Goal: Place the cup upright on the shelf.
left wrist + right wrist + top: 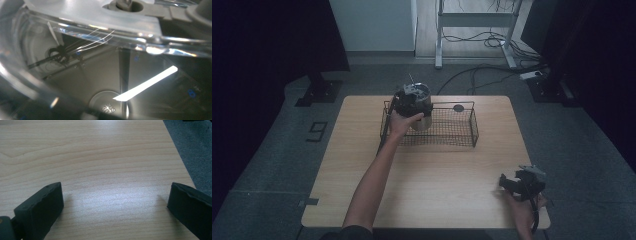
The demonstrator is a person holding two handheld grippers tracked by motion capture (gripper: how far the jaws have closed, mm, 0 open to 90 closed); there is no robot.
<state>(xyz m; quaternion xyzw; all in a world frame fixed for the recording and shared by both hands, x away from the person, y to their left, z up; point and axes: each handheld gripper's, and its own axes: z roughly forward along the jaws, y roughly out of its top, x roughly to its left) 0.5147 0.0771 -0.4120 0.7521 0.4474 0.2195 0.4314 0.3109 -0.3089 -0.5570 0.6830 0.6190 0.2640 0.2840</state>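
- Wood-grain tabletop [362, 165] carries a black wire basket [452, 131] near its far edge, about mid-width.
- My left claw [411, 98] sits at the basket's left end, pressed against a shiny metal pot [422, 111] with a clear lid; my left hand [401, 122] is just behind it, forearm reaching across the tabletop from the near edge.
- From the high view the pot stands at the left end of the basket, rising well above the wire rim.
- In the left gripper view I see only the clear lid [95, 17] close up, with the pot's steel inside [105, 75] and its stamped bottom below; I cannot tell how wide my left claw stands.
- A small dark round thing [458, 107] lies by the basket's far rim; too small to tell what it is.
- My right claw [511, 183] rests near the right near corner of the tabletop, held by my right hand [524, 205].
- In the right gripper view its jaws are spread wide with bare wood [112, 170] between them, gripping nothing.
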